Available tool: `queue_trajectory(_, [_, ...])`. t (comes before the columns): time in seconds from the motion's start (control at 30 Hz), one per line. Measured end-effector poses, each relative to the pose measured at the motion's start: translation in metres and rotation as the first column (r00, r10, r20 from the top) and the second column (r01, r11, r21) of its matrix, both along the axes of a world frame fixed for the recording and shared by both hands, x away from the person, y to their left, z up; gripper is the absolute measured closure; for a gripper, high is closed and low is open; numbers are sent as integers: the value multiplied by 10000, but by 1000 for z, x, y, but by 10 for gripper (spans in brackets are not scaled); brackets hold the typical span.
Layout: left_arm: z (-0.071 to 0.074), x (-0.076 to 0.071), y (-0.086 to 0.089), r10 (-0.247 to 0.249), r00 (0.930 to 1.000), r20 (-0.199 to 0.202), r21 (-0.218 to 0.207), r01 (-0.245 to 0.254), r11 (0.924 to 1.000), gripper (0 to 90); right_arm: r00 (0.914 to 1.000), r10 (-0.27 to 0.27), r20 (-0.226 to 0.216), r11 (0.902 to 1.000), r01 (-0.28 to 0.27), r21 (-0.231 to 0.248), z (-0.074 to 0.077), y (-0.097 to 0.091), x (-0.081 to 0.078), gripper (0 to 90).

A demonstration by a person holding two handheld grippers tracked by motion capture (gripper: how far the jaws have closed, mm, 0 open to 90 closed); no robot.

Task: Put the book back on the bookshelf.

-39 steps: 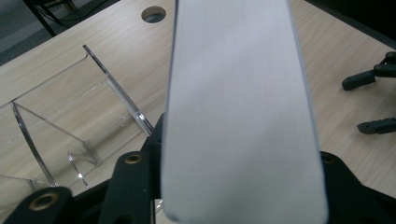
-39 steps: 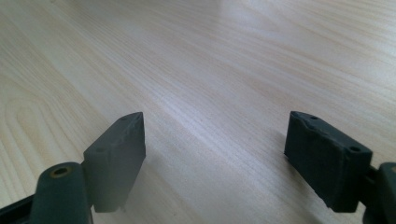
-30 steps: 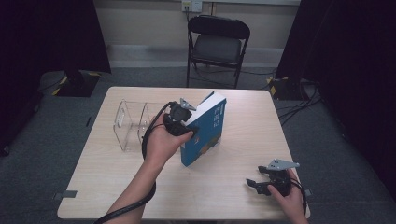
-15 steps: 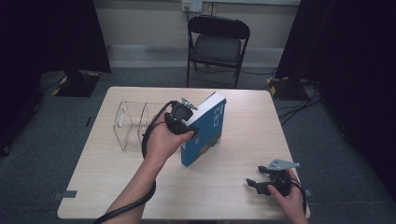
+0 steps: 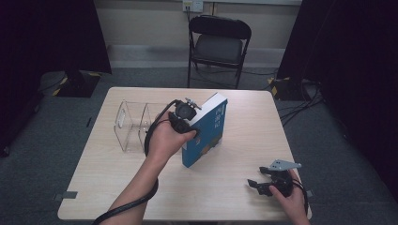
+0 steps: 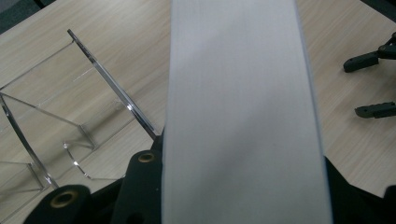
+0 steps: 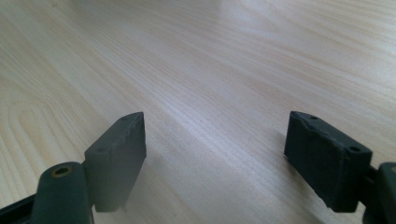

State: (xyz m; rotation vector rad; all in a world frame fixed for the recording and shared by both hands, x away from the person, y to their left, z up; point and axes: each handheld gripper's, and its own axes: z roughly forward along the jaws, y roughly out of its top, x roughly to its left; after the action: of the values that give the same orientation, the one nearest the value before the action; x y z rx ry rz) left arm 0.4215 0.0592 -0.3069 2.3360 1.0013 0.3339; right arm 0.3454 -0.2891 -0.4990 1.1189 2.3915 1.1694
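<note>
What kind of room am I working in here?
Probably a recording studio or lab: black curtains hang at both sides, cables trail over grey carpet, and a lone folding chair faces the wooden table.

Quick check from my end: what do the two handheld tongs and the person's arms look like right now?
Both tongs are black. The left tongs trail a black cable along a bare forearm. The right tongs carry a grey three-cornered plate on top; their blocky jaws have small screw holes. No sleeves visible.

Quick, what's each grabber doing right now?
Left gripper: closed on the blue book.
Right gripper: open, holding nothing, over the table.
</note>
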Motion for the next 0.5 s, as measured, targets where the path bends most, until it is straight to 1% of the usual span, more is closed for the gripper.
queue_trajectory(0.23, [0, -2, -2, 82, 10000, -2, 2, -82, 10000, 621, 10000, 4, -9, 10000, -4, 14, 0, 0, 0, 201])
queue_trajectory(0.33, [1, -5, -2, -41, 10000, -54, -21, 41, 10000, 622, 10000, -5, -15, 10000, 5, 26, 0, 0, 0, 201])
queue_trajectory(0.5, [1, -10, -2, -86, 9999, -114, -96, 84, 9999, 622, 10000, 26, 1, 10000, -26, 58, 0, -1, 1, 201])
